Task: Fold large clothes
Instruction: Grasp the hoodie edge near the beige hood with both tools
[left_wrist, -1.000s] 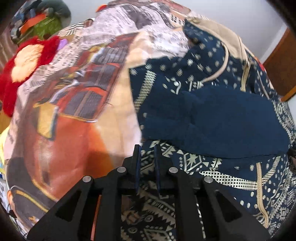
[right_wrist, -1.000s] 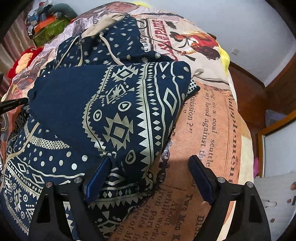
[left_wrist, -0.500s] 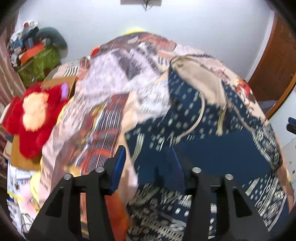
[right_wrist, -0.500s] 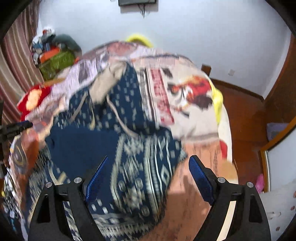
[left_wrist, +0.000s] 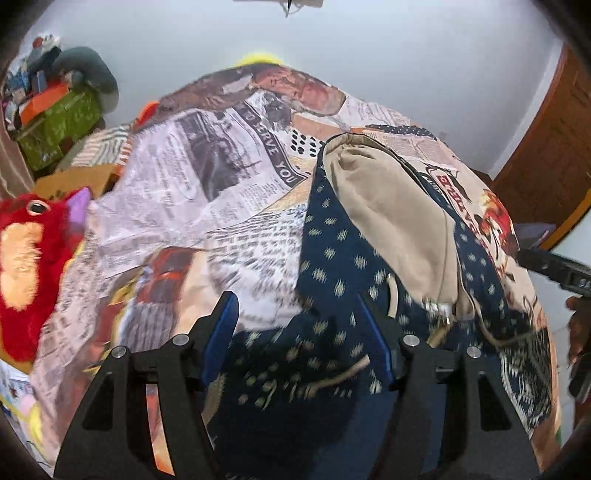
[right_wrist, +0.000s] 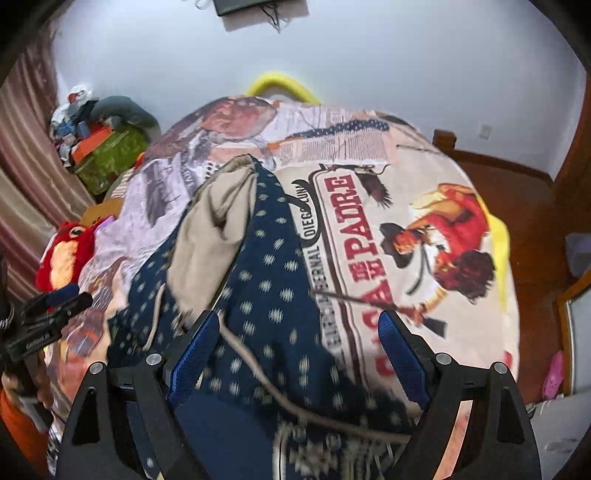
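The hoodie, navy with pale dots and a beige-lined hood, lies spread on the bed, over the printed newspaper-pattern bedspread. Its hood points toward the far wall, and the patterned lower part sits nearest both cameras.

A second ago the left gripper had its fingers nearly together low over the hoodie's patterned hem. Now it has lifted and pulled back from the hoodie, and its fingers are opening; the blue pads stand apart above the dotted fabric with nothing pinched between them. The view now takes in the whole hood and the wall beyond it, where earlier only the folded navy sleeve filled the frame.

The right gripper was already spread wide over the hoodie's patterned edge a second ago, and its fingers stay wide apart now, gripping nothing. It too has risen and drawn back, so the hood and the beige drawcord show between its fingers, the cord lying loose across the fabric.

A red plush toy sits at the bed's edge, left of the hoodie. A green box piled with clutter stands beyond the bed, left of the hood. Both views are blurred close to the fingers.
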